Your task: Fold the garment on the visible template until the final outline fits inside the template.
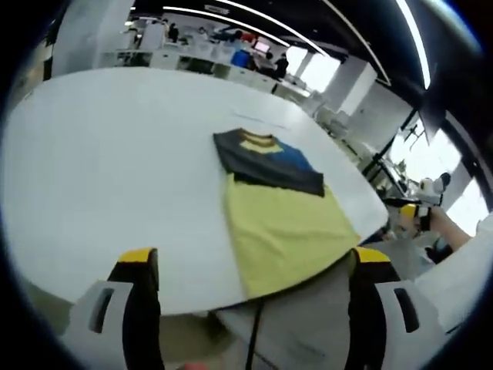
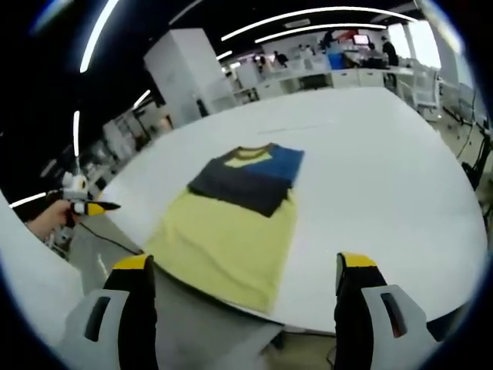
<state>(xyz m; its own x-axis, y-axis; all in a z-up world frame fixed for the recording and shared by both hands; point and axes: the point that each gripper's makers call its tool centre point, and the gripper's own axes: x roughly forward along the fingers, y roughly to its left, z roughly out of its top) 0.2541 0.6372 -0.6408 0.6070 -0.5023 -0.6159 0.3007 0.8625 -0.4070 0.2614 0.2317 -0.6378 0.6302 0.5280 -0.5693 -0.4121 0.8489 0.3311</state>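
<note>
The garment (image 1: 281, 223) lies flat on the white round table (image 1: 115, 162) as a long rectangle. Its lower part is yellow, a dark grey band crosses the chest, and there is blue and yellow at the collar. Its hem reaches the table's near edge. My left gripper (image 1: 256, 262) hangs short of that edge, open and holding nothing. In the right gripper view the garment (image 2: 235, 220) sits in the middle, and my right gripper (image 2: 245, 266) is open, also off the near edge. Each gripper shows in the other's view: the right gripper (image 1: 420, 212) and the left gripper (image 2: 91, 206), both hand-held.
A faint line (image 1: 258, 119) marks the table beyond the collar. A cable (image 2: 115, 243) hangs below the table's edge. Desks, white cabinets (image 2: 189, 73) and people stand far behind. Wide bare tabletop (image 2: 385, 162) lies around the garment.
</note>
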